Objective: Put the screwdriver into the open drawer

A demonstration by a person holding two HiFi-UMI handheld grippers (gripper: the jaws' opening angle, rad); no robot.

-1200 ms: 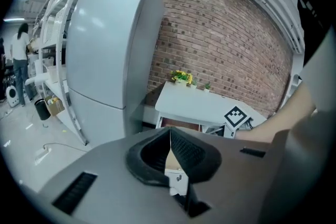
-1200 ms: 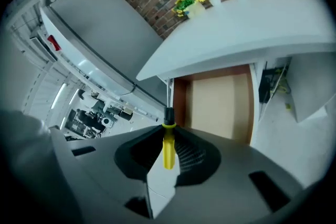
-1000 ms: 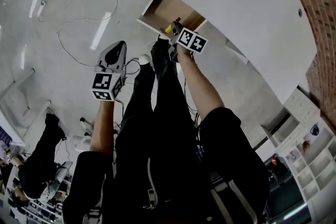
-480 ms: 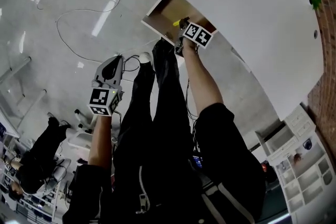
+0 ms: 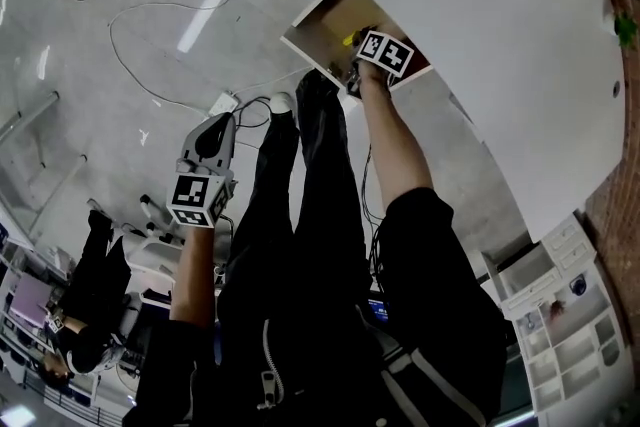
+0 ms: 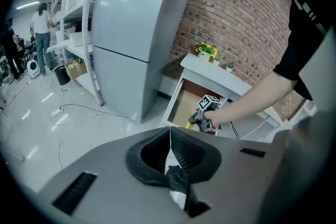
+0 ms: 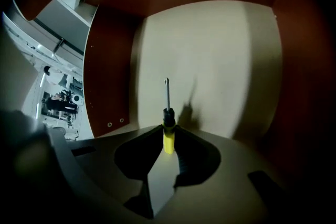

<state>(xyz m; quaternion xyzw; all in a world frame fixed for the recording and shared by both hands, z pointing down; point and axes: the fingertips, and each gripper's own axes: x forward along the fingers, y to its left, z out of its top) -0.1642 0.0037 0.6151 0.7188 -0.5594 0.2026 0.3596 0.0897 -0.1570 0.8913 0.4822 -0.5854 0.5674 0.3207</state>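
Right tongs [image 7: 168, 140] clamped on the screwdriver [image 7: 167, 113], gripping the yellow handle near its front end. Screwdriver look: short yellow handle, black collar ahead of it, thin bare-metal shaft with a small pointed tip. In the right gripper view the shaft points to 12 o'clock. It sits over the pale floor of the open drawer [image 7: 220, 55] and throws a shadow toward 1 o'clock; can't tell whether the tip touches the floor. Drawer side walls are reddish-brown. In the head view the right tongs [image 5: 352, 50] are inside the drawer [image 5: 308, 48] at about 1 o'clock from frame centre. A bit of yellow screwdriver [image 5: 347, 40] shows just past the marker cube. The drawer is pulled out from under the white desk [image 5: 480, 25]. Left tongs [image 5: 218, 127] sit at about 9 o'clock, well apart from the drawer, over the floor [image 5: 120, 135]. In the left gripper view the left tongs [image 6: 169, 136] are pressed together with nothing between them.
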